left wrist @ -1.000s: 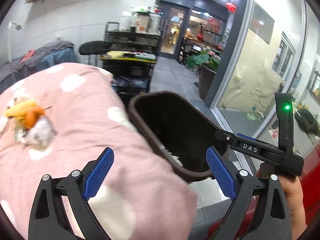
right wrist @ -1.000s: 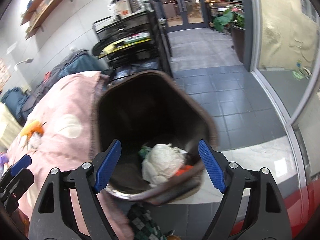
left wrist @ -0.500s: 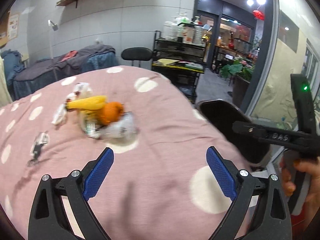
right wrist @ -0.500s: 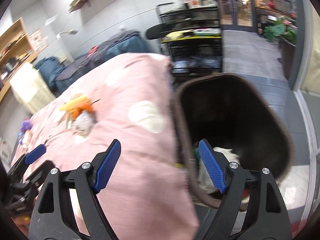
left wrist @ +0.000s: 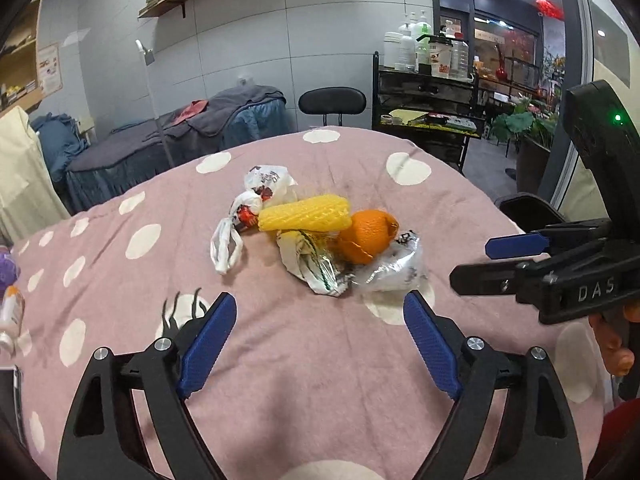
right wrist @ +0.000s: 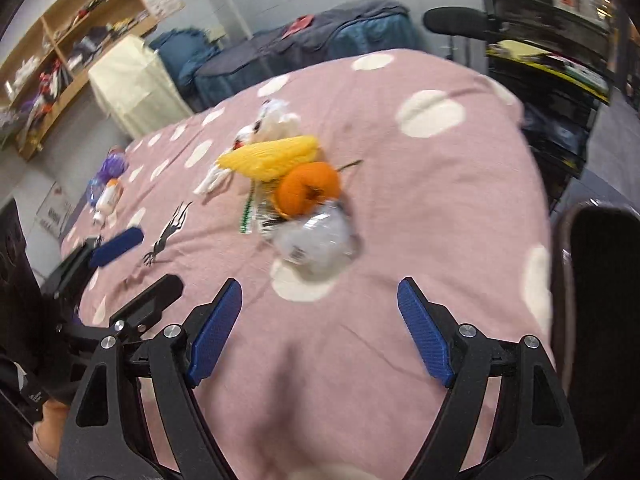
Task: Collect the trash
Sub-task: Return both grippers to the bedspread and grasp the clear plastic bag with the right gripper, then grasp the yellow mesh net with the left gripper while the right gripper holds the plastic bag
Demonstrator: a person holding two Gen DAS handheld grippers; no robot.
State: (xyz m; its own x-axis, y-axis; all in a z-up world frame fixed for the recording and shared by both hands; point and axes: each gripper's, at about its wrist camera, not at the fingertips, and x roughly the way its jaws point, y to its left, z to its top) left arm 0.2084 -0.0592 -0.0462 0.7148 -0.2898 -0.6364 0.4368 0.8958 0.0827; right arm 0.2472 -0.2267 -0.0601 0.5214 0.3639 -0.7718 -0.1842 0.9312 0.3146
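A heap of trash lies on the pink dotted bedspread (left wrist: 304,380): a yellow corn cob (left wrist: 306,213) (right wrist: 272,157), an orange peel (left wrist: 370,235) (right wrist: 310,189), a white plastic bag (left wrist: 256,200), and crumpled clear wrappers (left wrist: 384,268) (right wrist: 316,240). My left gripper (left wrist: 320,336) hovers just short of the heap, its jaws closing with nothing between them. My right gripper (right wrist: 320,326) is open and empty, also short of the heap; it shows at the right of the left wrist view (left wrist: 492,262). The dark trash bin (right wrist: 600,272) stands beside the bed at the right.
A black hair clip (right wrist: 168,234) lies on the bedspread left of the heap. Small bottles (right wrist: 108,196) rest near the bed's far left edge. A black trolley (left wrist: 428,120) with bottles and a stool (left wrist: 332,102) stand behind the bed.
Both grippers swung left from over the trash bin to face the heap on the bedspread. The heap now sits centred and closer in both views; the bin has slid to the right edge.
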